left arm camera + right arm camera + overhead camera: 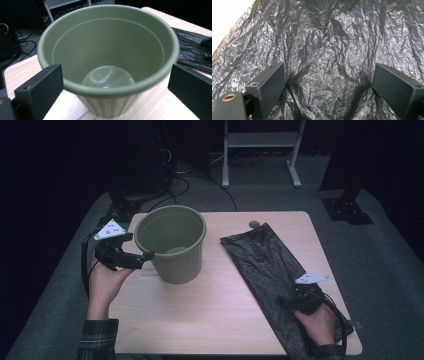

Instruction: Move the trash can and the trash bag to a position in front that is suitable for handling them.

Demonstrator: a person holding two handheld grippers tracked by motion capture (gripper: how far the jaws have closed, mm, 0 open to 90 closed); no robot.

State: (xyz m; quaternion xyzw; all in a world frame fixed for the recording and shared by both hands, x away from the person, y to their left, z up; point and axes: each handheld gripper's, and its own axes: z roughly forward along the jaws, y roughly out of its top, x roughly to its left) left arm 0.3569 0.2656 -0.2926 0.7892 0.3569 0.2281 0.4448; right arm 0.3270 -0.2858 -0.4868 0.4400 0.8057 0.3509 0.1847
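An empty olive-green plastic pot stands upright on the left half of the pale wooden table. My left gripper is level with the pot's left side, its jaws open. In the left gripper view the pot sits between the wide-open left gripper. A crumpled black plastic bag lies flat along the table's right side. My right gripper rests on its near part. In the right gripper view the right gripper is open, both jaw tips pressed onto the bag.
A small grey round object lies by the bag's far end. Behind the table stand a white rack and a black stand base, with cables on the floor. The bag's near end reaches the table's front right edge.
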